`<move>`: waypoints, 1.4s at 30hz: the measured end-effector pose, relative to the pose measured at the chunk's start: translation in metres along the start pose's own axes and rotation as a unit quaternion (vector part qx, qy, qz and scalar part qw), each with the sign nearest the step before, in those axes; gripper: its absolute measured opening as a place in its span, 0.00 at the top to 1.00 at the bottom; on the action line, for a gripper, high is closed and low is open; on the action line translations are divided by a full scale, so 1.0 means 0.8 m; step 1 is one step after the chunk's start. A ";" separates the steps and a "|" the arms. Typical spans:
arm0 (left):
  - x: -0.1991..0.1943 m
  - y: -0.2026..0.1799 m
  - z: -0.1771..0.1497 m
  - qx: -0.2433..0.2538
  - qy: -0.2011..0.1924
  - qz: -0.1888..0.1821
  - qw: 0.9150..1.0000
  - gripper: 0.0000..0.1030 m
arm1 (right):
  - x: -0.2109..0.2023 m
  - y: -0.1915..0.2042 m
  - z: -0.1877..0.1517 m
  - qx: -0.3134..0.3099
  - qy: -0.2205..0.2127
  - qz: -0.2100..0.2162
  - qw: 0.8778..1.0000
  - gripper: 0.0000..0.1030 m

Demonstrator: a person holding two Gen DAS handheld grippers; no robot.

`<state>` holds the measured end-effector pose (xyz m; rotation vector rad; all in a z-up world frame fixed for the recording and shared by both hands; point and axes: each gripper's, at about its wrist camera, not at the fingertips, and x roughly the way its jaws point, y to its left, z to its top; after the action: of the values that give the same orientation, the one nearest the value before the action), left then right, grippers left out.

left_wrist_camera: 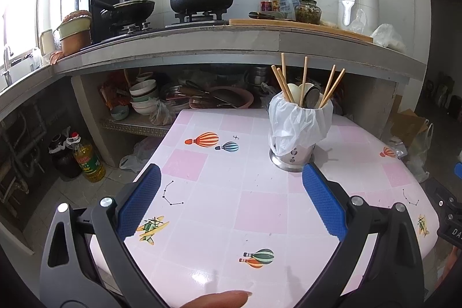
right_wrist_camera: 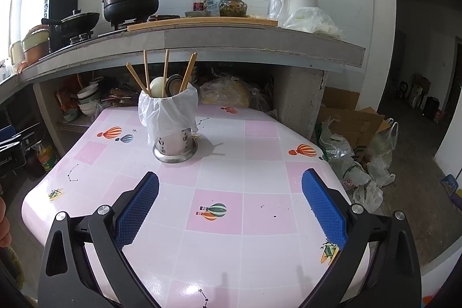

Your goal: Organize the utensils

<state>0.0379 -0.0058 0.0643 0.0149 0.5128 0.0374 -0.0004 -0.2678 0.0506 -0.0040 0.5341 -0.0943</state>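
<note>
Both grippers, left (left_wrist_camera: 231, 201) and right (right_wrist_camera: 230, 202), spread wide and empty over pink table (left_wrist_camera: 260, 207); chopsticks (left_wrist_camera: 303, 82) upright in bag-lined holder (left_wrist_camera: 293, 155), could tip if bumped

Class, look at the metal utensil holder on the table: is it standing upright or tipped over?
Upright. The utensil holder sits flat on its round base on the table, and chopsticks rise from its top.

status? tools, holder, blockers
Left tool open, empty. Right tool open, empty. Utensil holder upright on table, chopsticks inside. Nothing blocking.
</note>
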 end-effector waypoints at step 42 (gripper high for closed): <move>0.006 0.001 -0.004 -0.004 0.010 -0.004 1.000 0.08 | -0.001 0.004 -0.001 -0.002 0.003 0.004 1.000 0.06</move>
<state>0.0407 -0.0051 0.0592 0.0056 0.5336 0.0322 -0.0017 -0.2643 0.0500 -0.0046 0.5395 -0.0851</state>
